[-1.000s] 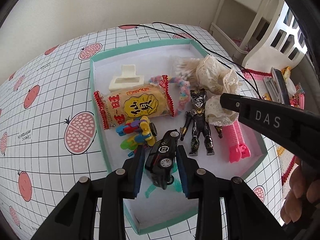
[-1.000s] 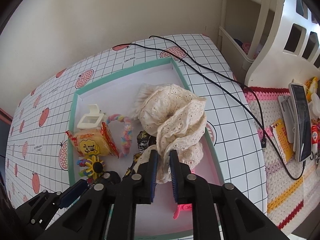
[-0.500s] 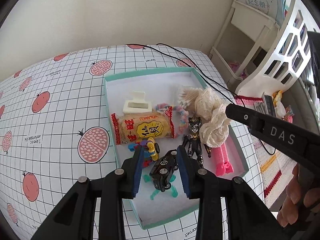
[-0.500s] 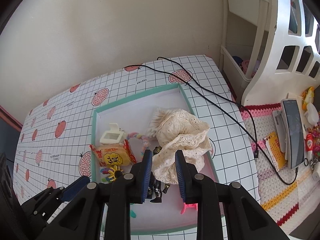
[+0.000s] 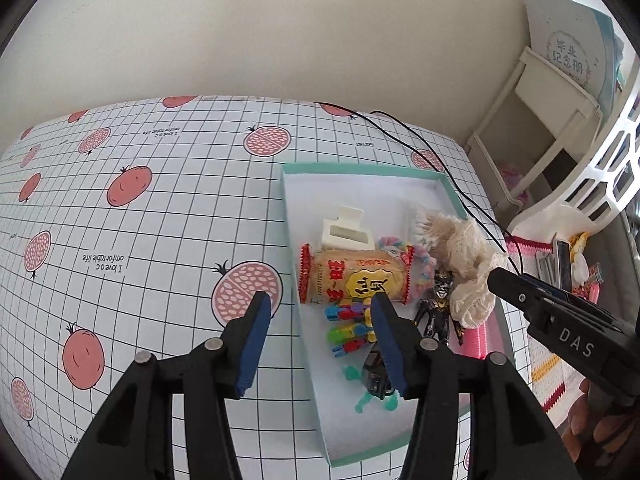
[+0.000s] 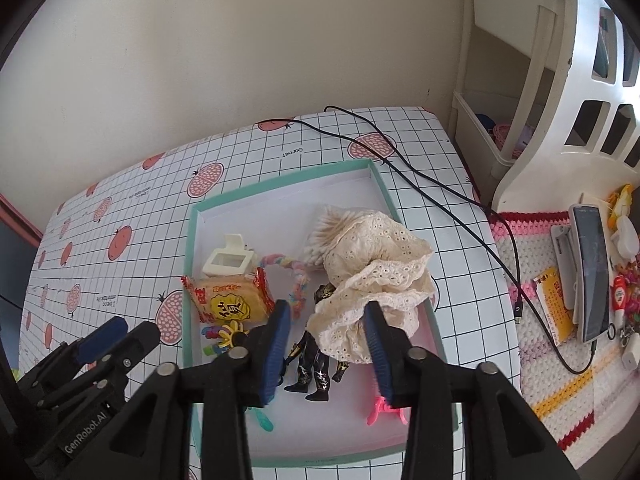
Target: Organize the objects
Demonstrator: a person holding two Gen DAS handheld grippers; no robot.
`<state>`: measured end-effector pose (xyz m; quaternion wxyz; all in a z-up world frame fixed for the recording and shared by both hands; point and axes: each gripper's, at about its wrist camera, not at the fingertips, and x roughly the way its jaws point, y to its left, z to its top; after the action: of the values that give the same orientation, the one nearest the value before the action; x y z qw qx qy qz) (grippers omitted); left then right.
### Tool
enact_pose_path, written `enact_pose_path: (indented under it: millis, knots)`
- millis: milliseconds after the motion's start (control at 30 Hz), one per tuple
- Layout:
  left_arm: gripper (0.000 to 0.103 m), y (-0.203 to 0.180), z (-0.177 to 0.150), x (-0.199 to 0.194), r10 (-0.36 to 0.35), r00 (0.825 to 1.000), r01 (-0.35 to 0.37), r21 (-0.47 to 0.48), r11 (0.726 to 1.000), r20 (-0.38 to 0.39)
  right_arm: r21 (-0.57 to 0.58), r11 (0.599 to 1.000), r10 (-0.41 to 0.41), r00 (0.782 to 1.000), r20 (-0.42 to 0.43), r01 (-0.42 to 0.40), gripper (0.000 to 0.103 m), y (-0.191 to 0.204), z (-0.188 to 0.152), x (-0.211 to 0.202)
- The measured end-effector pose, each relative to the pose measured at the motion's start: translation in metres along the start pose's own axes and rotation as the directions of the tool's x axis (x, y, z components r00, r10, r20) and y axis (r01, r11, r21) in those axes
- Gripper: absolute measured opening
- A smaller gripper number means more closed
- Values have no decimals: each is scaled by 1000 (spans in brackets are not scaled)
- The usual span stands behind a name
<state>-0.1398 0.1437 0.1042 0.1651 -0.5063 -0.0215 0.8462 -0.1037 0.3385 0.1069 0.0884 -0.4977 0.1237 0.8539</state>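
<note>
teal-rimmed white tray [image 6: 280,182] on the table holds everything. white plastic clip [image 6: 228,260] toward the far left, yellow-red snack packet [image 6: 230,300] lying flat just in front of it, pastel braided loop [image 6: 294,276] beside the packet. cream lace cloth [image 6: 372,276] bunched on the right, draped over the head of the black-gold figure [image 6: 316,364] lying on its back. multicoloured block toy [image 5: 348,330], black toy car [image 5: 374,372], green piece [image 5: 362,398] and pink comb [image 5: 478,340] near the front.

black cable [image 6: 448,204] across worktop [image 5: 160,216] | phone [image 6: 592,272] on crochet mat [image 6: 532,384] | white shelf [image 6: 504,92] by wall
</note>
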Motion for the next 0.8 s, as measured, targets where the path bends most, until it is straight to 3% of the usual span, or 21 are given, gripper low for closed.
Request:
enact_pose_path:
  millis: [133,300,433,500,667,800]
  knots:
    - [66,16,2,-2,43,999,-42,-42,998,18,-11,1000,-1,1000,2,1,56,3,-1,1]
    - [83,30,4,-4,79,996,-76,-78,994,37,-24,1000,-1,1000,10,1,75,6,-1,2]
    - [90,38,4,-5,102,994,-98,-100,990,44,-31,1000,0,1000,12,0,85,8,-1,4]
    - [97,41,4,-5,116,992,-109,-110,988,54,-32,999,0,1000,15,1,95,8,-1,4]
    - [102,50,5,-6,157,986,-147,-140,979,63,-33,999,3,1000,26,-2,103,7,-1,4]
    - [103,56,5,-9,184,980,-171,-155,973,74,-33,999,6,999,34,-4,103,8,-1,4]
